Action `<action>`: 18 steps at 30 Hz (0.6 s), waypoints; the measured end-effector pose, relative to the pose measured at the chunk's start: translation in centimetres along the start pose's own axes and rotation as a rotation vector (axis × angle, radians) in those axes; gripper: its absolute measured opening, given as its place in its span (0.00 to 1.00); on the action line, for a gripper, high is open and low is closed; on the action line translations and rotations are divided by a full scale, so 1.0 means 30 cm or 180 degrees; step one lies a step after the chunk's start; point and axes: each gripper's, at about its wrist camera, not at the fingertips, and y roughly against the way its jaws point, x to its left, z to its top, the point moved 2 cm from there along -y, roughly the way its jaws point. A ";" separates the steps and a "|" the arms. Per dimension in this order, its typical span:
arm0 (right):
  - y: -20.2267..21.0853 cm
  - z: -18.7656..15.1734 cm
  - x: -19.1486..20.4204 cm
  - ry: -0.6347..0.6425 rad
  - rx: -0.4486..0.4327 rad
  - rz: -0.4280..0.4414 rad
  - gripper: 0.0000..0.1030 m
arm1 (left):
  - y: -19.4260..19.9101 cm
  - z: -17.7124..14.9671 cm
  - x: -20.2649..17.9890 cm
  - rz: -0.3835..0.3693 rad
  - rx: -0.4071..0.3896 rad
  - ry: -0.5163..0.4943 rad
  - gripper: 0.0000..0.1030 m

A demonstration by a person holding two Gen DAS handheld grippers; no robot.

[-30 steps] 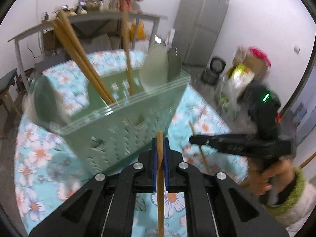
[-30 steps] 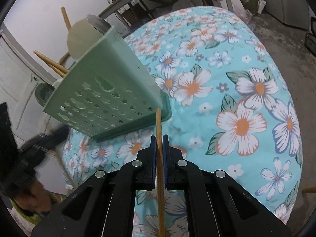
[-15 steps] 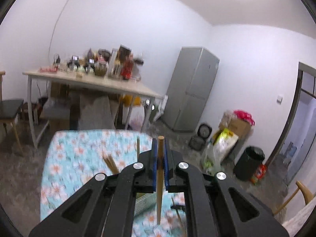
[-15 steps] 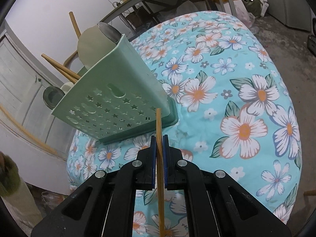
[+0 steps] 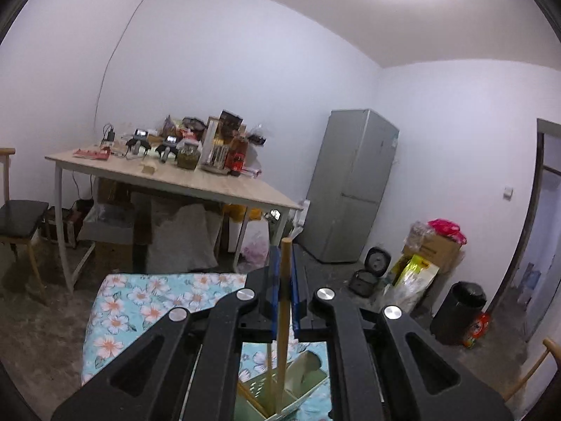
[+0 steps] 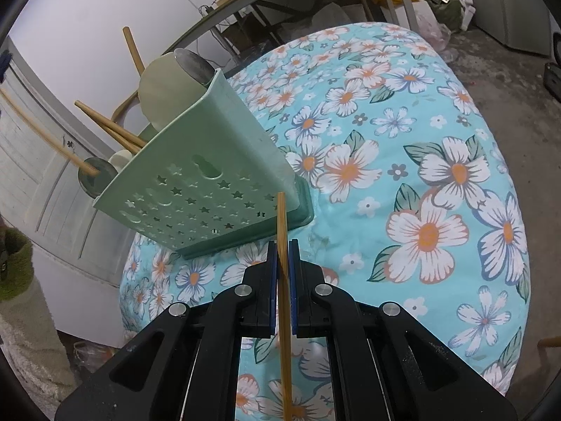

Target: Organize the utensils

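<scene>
Since a second ago the left gripper point(image 5: 284, 273) has lifted from level with the green utensil caddy point(image 5: 298, 389) to well above it, so its view now looks across the room; the right view has barely shifted. We note the left gripper clamped on a wooden chopstick point(image 5: 283, 319), which stands nearly upright between the blue pads, its top end just above them and its lower end reaching down into a compartment of the caddy, beside another chopstick already there. Which compartment we cannot tell. Our right gripper point(image 6: 284, 270) is likewise shut on a second chopstick point(image 6: 284, 312), held lengthwise along the fingers, tip pointing at the lower corner of the caddy point(image 6: 210, 182). From this side the caddy stands on the table point(image 6: 420, 175), which wears a turquoise floral cloth, and its star-punched wall faces us. It holds several chopsticks point(image 6: 108, 129), a pale ladle-like utensil point(image 6: 168, 87) and a dark round-headed one point(image 6: 94, 175). Beyond, in the left view: a cluttered wooden worktable point(image 5: 196, 179), a grey refrigerator point(image 5: 350, 186), a black bin point(image 5: 459, 312).
</scene>
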 end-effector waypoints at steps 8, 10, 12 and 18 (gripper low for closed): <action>-0.004 0.000 0.000 0.0006 0.0027 -0.0014 0.04 | -0.098 -0.099 0.031 0.0111 0.0209 -0.0064 0.05; -0.004 0.001 0.000 0.0005 0.0024 -0.0016 0.04 | -0.106 -0.112 0.037 0.0100 0.0226 -0.0029 0.05; -0.004 0.001 0.001 0.0010 0.0024 -0.0020 0.04 | -0.105 -0.106 0.039 0.0078 0.0206 0.0018 0.05; -0.005 0.003 0.007 0.0025 0.0024 -0.0016 0.04 | -0.061 -0.025 0.017 0.0089 -0.0095 -0.0040 0.05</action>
